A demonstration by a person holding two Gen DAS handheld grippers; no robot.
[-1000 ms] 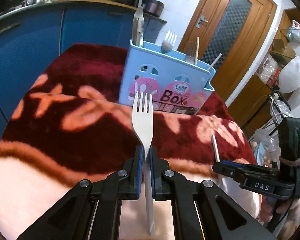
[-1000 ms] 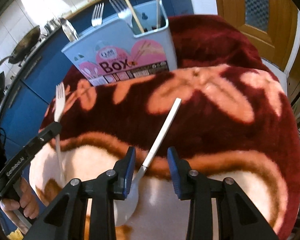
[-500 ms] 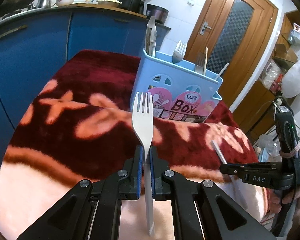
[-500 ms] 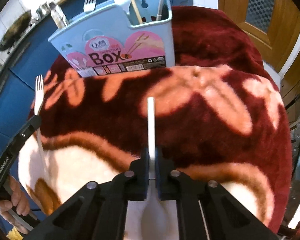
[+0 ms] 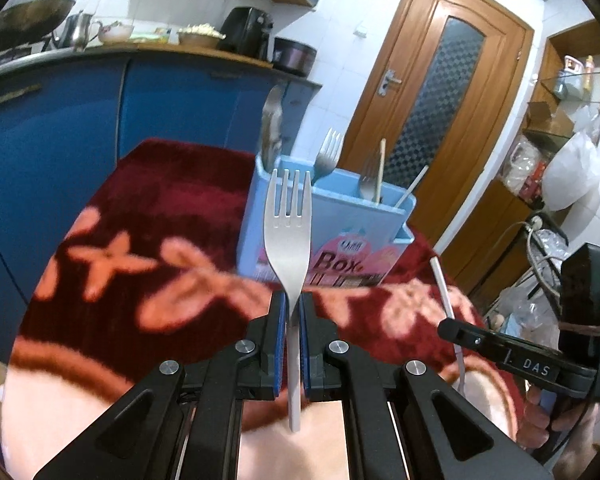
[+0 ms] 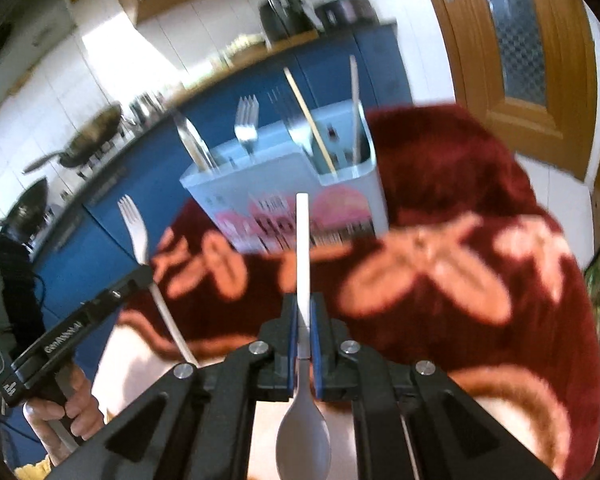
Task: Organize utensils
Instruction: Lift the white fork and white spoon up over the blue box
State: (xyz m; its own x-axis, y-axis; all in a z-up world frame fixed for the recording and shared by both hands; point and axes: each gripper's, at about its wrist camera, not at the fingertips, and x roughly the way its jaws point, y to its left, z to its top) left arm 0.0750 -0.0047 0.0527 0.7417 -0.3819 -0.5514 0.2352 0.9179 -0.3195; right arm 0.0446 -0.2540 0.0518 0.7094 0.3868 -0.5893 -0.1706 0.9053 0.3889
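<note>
The left gripper (image 5: 293, 312) has its blue-padded fingers (image 5: 279, 320) pressed together on the neck of a white fork (image 5: 288, 236), tines up and away from the camera, the handle running back between the jaws toward the lens. The right gripper (image 6: 304, 320) is clamped on a white spoon (image 6: 303, 432) at its neck: the bowl lies close under the camera, the straight handle sticks forward past the fingertips.

Both utensils are held above the cloth and point toward the blue utensil box (image 5: 332, 236), which stands on a dark red blanket (image 5: 148, 220) with pale orange flower shapes. From the left wrist view, the fork's tines overlap the box's left front corner. From the right wrist view, the spoon handle's tip overlaps the pink label on the box front; that view is blurred.

Inside the box stand a knife (image 5: 271, 124) at its left end, a metal fork (image 5: 329, 156) just right of that, and another fork with chopsticks (image 5: 381, 168) in the right-hand compartment.

Behind the box run blue cabinets (image 5: 60, 120) under a counter bearing a wok (image 5: 24, 24), a kettle and a black appliance. To the box's right is a wooden door (image 5: 444, 92). A hand (image 6: 66, 400) grips the left gripper's handle.
</note>
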